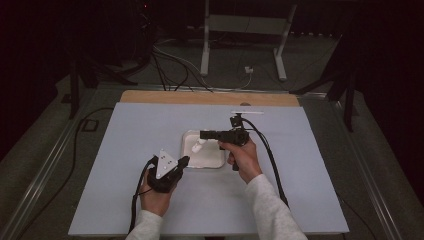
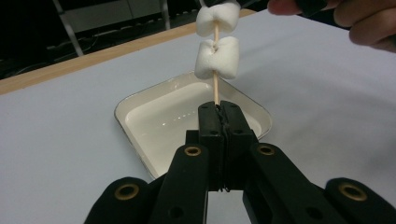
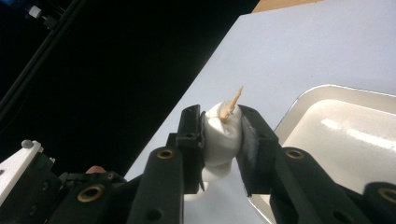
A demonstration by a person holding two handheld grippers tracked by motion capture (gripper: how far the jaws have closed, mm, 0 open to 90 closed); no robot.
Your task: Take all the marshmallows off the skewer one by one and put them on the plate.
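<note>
A thin wooden skewer (image 2: 215, 91) stands upright over a white square tray (image 2: 122, 108), with my left gripper (image 2: 218, 109) shut on its lower end. Two white marshmallows are threaded on it, a lower one (image 2: 217, 57) and an upper one (image 2: 217, 18). In the right gripper view my right gripper (image 3: 219, 126) is shut on the upper marshmallow (image 3: 219, 135), squeezing its sides, and the skewer's pointed tip (image 3: 232, 105) pokes out of its top. In the high view the left gripper (image 1: 182, 161) sits at the tray's near left corner, and the right gripper (image 1: 202, 135) reaches in from the right above the tray (image 1: 215, 162).
The tray lies mid-table on a pale blue mat (image 1: 125, 150) over a wooden tabletop (image 1: 200, 97). A small white strip (image 1: 247, 112) lies at the mat's far edge. Cables trail from both grippers toward the near edge. Beyond the table are floor cables and a metal stand (image 1: 205, 50).
</note>
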